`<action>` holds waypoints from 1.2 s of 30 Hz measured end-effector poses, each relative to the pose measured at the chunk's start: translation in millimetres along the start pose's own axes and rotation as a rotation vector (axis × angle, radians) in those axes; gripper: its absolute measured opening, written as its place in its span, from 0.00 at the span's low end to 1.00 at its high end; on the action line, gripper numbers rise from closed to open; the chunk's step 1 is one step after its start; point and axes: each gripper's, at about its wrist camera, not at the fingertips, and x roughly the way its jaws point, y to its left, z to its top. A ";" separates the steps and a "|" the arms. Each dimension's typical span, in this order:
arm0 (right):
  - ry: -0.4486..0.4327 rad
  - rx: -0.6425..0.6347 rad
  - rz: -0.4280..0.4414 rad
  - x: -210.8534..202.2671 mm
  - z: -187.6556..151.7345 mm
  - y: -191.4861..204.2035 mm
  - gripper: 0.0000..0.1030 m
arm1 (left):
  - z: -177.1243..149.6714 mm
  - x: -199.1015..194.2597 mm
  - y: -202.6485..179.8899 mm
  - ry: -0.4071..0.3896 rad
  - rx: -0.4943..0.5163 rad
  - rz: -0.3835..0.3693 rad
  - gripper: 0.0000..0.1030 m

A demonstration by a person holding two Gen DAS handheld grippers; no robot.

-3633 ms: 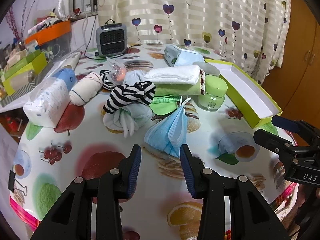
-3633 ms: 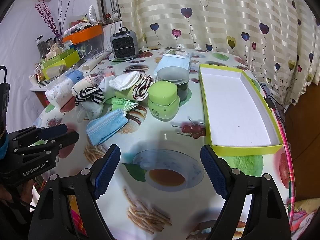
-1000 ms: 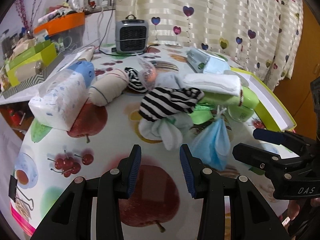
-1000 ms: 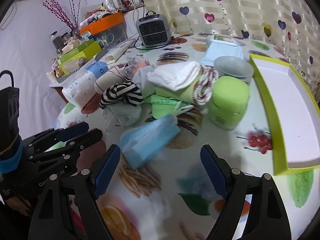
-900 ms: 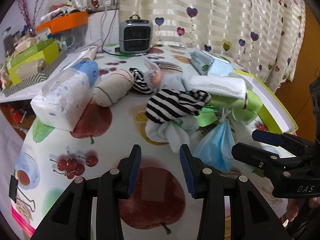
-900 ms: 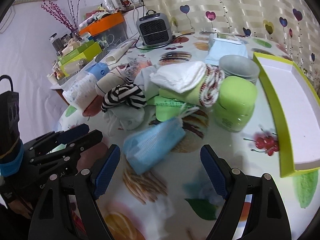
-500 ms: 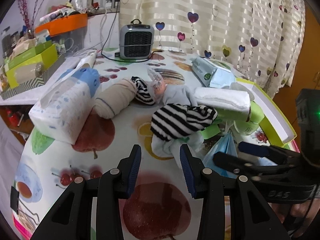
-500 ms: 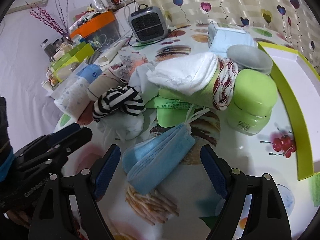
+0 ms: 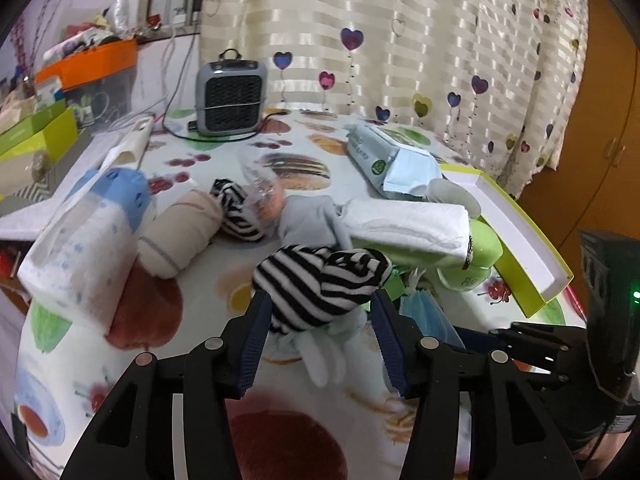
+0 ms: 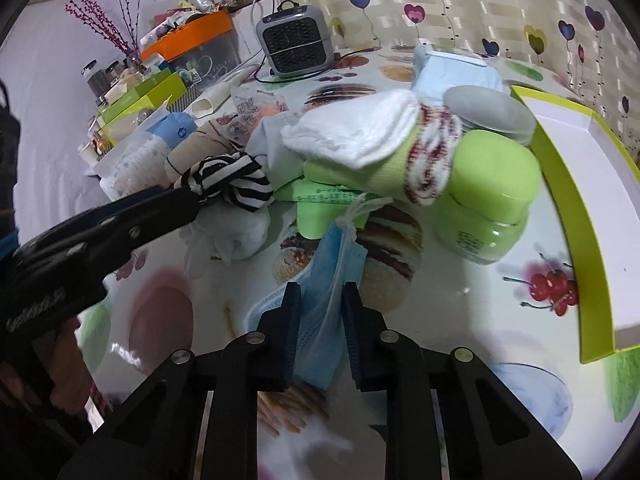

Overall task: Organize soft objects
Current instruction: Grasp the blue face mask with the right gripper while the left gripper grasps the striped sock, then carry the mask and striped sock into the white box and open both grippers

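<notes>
- Striped sock (image 9: 320, 280): a black-and-white bundle on top of a pale cloth (image 9: 320, 354), in the middle of the pile on the fruit-print table (image 9: 132, 364). My left gripper (image 9: 320, 344) has its jaws wide, one on each side of the sock; I cannot tell whether the pads touch it.
- Far left of the pile I see a tissue pack (image 9: 80, 236), then a beige roll (image 9: 180, 224) lying just beside it, then a second striped sock (image 9: 236, 212).
- Behind these, near the curtain, stands a grey heater (image 9: 230, 98).
- Right of the sock, a white towel (image 9: 404, 226) rests on a green cloth (image 10: 352, 178), which leans on a green jar (image 10: 488, 196).
- Mask (image 10: 324, 280): the blue one lies on the table in front of the jar, ear loops (image 10: 358, 208) bunched at its far end. My right gripper (image 10: 320, 312) has its jaws narrow and pinches the mask's near end.
- Far right, an open lime tray (image 10: 568, 184) with a white inside sits by the table's edge, near the jar.
</notes>
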 end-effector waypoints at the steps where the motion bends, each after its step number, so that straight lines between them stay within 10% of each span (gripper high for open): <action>1: -0.001 0.001 -0.002 -1.5 -0.9 -2.0 0.20 | 1.6 3.6 -1.7 0.005 0.005 -0.001 0.49; 6: -0.001 0.006 0.006 -4.9 -2.3 -8.6 0.18 | 5.2 18.0 -4.5 0.019 0.012 0.004 0.49; 10: -0.005 0.006 0.018 -6.9 -2.7 -11.6 0.16 | 6.6 17.7 -4.1 0.011 0.012 0.028 0.14; 13: -0.011 0.003 0.025 -9.6 -3.7 -11.3 0.14 | 6.2 12.1 -2.1 0.000 0.007 0.040 0.08; 36: -0.173 -0.039 0.049 -85.7 -19.7 4.5 0.12 | -2.2 -75.9 -29.4 -0.129 0.009 0.048 0.07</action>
